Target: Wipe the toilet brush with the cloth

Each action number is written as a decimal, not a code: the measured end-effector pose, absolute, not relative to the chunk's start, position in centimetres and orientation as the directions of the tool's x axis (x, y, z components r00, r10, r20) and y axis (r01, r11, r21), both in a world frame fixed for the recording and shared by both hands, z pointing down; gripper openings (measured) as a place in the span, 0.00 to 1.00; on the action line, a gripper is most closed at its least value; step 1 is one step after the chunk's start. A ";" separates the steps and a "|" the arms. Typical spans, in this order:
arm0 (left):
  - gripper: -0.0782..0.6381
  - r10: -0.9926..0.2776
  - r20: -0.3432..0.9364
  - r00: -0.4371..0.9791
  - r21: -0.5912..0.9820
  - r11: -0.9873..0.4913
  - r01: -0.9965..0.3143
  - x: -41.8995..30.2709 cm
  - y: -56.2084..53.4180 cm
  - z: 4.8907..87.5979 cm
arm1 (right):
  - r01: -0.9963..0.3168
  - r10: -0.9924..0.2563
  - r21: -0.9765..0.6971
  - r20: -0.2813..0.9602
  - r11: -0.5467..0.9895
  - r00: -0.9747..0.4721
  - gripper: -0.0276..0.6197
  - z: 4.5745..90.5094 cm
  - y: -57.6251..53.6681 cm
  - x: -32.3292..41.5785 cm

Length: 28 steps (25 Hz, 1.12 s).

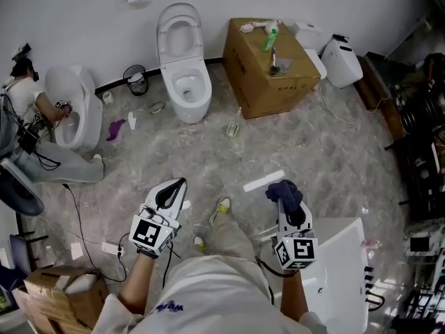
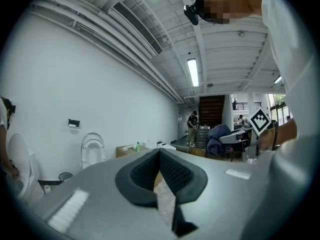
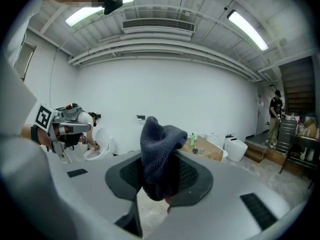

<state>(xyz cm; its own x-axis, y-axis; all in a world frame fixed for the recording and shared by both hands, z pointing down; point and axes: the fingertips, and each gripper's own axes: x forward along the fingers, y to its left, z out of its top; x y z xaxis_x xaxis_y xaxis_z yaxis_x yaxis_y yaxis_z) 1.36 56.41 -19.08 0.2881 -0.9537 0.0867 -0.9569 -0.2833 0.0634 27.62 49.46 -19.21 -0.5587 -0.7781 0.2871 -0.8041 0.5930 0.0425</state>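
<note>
My right gripper [image 1: 286, 204] is shut on a dark blue knitted cloth [image 1: 284, 191], which bunches up above the jaws. In the right gripper view the cloth [image 3: 158, 144] stands between the black pads and hides the right gripper's [image 3: 160, 171] tips. My left gripper [image 1: 179, 184] is held at the same height to the left, its jaws together with nothing in them. In its own view the left gripper [image 2: 159, 155] has its pads meeting at the tip. A thin dark object [image 1: 273, 61] lies on the cardboard box, too small to tell whether it is the toilet brush.
A white toilet [image 1: 183, 75] stands against the far wall, beside a big cardboard box [image 1: 268, 82] with a green bottle [image 1: 270, 39]. A person [image 1: 31, 117] bends over another toilet [image 1: 75, 106] at left. A white panel [image 1: 344, 270] lies by my right side. Cables cross the floor at left.
</note>
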 end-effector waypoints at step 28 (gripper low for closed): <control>0.11 -0.933 0.203 0.298 -0.013 -0.307 -0.952 1.0 25.7 -18.9 | -0.869 -0.812 -0.052 0.334 0.491 -0.479 0.21 -14.7 18.8 30.1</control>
